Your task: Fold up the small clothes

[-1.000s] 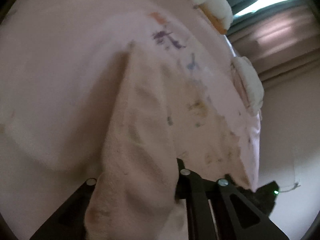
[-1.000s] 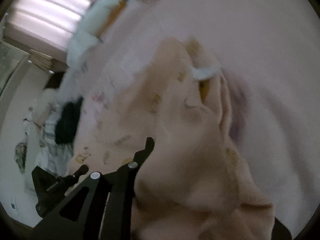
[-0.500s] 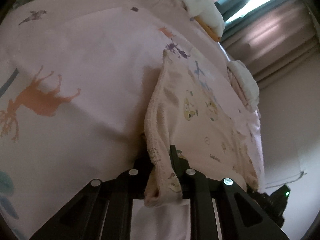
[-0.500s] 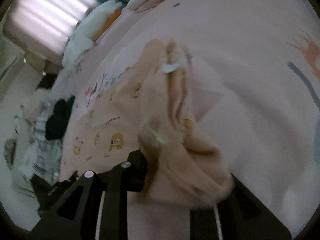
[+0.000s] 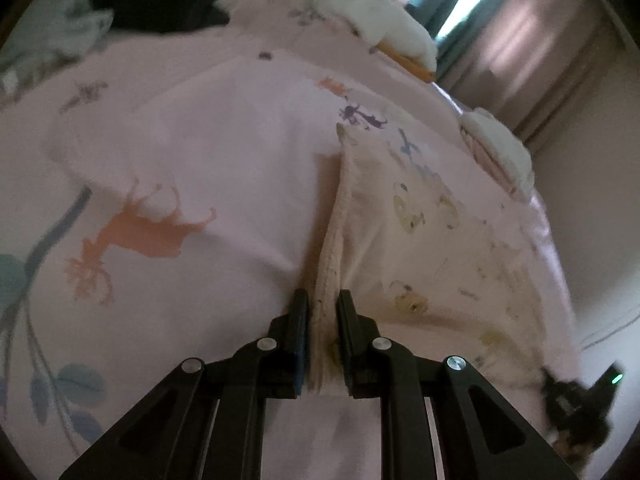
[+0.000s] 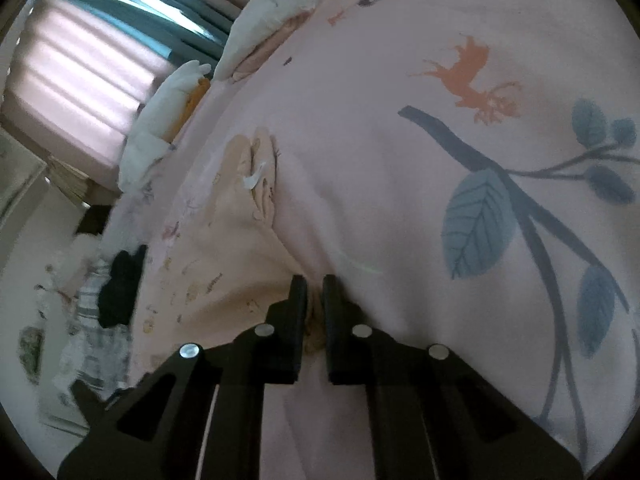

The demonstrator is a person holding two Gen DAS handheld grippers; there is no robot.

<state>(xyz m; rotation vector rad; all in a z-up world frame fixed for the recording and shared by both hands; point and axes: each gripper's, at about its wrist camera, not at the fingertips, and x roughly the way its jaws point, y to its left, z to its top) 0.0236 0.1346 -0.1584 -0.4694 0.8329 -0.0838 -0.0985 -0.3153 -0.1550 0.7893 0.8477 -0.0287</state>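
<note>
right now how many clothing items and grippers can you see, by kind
peach printed baby garment, held at its edge: 1
black garment lying at the far end of the bed: 1
white folded clothes near the curtain: 2
black two-finger grippers, left and right: 2
total: 6

readable text: none | bedsheet: printed deer, leaves and branches only, no letters | small garment: cartoon animal prints, any lettering too blurred to read | white tag on garment: too small to read | numbers, brands, signs: none legible
</note>
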